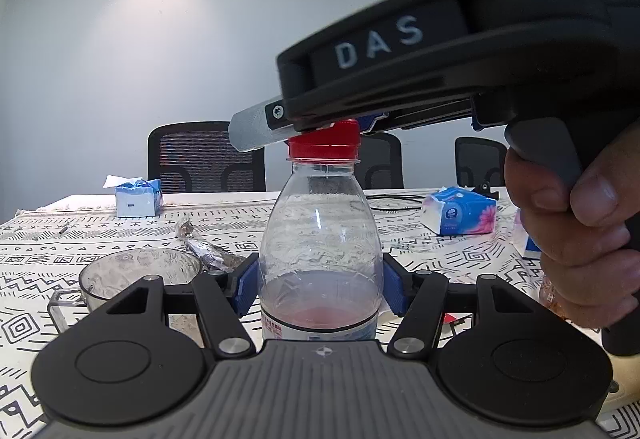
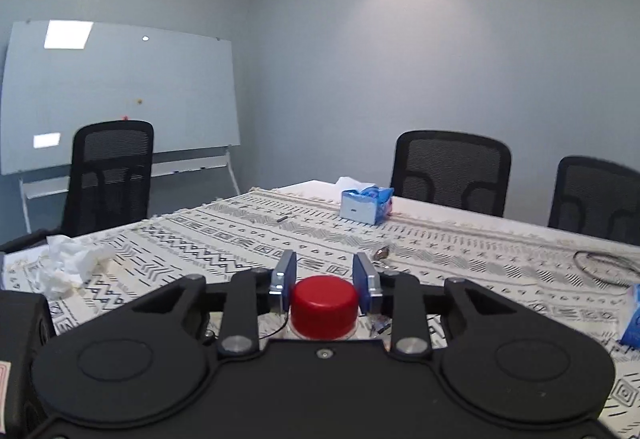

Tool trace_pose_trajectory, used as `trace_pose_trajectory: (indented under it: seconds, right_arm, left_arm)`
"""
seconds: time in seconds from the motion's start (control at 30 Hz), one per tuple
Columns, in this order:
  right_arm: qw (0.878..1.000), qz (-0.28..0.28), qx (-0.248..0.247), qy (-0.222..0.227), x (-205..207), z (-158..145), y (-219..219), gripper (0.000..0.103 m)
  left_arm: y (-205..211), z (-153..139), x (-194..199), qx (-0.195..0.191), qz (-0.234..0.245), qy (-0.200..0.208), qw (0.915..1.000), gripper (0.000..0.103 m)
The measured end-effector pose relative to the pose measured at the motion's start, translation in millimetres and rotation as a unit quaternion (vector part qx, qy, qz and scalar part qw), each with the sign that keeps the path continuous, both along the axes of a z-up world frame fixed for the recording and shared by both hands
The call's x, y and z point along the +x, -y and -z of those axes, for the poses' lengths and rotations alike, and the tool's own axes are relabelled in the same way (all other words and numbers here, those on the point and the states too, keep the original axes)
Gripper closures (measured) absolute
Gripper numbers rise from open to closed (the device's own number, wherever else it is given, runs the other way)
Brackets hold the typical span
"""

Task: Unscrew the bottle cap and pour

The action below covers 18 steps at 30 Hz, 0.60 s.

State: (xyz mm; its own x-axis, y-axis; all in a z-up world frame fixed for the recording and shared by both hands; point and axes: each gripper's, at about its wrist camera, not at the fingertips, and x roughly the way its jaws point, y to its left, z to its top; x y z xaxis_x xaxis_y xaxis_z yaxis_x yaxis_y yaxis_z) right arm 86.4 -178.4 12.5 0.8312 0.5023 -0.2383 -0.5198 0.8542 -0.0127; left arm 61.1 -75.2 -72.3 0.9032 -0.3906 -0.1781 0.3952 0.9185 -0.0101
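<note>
A clear plastic bottle [image 1: 320, 239] with a little pink liquid at the bottom stands upright on the patterned tablecloth. My left gripper [image 1: 320, 285] is shut on the bottle's body, its blue pads pressing both sides. The red cap [image 1: 324, 145] sits on the bottle neck. My right gripper [image 2: 325, 285] comes in from above and right, its blue pads touching both sides of the red cap [image 2: 324, 309]. A clear glass mug [image 1: 136, 275] stands left of the bottle.
Tissue packs [image 1: 138, 197] [image 1: 460, 211] lie on the table, with a foil wrapper [image 1: 208, 247] behind the mug, a black cable [image 2: 608, 265] at right and crumpled paper [image 2: 68, 263] at left. Black chairs [image 2: 450, 171] stand behind the table.
</note>
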Motion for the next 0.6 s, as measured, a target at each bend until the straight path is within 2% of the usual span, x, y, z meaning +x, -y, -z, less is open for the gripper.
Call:
trace_pose_trajectory:
  seconds: [0.3, 0.37, 0.47, 0.53, 0.6]
  right_arm:
    - [0.992, -0.126, -0.006, 0.012, 21.6, -0.9, 18.9, 0.071]
    - [0.992, -0.128, 0.000, 0.002, 23.6, -2.9, 19.0, 0.070]
    - [0.995, -0.099, 0.017, -0.016, 22.3, -4.4, 14.8, 0.070]
    - [0.998, -0.058, 0.024, -0.027, 20.8, -3.1, 8.4, 0.064]
    - [0.999, -0.025, 0.024, -0.030, 19.7, -0.5, 1.1, 0.064]
  left_arm:
    - [-2.9, -0.1, 2.4, -0.008, 0.003, -0.002, 1.0000, 0.045]
    - [-2.2, -0.2, 2.4, -0.007, 0.001, -0.002, 1.0000, 0.045]
    - [0.3, -0.2, 2.1, 0.000, -0.001, 0.001, 1.0000, 0.045]
    - [2.1, -0.1, 1.2, 0.004, -0.004, 0.003, 1.0000, 0.045]
    - [2.5, -0.1, 1.1, 0.004, -0.007, 0.003, 1.0000, 0.045]
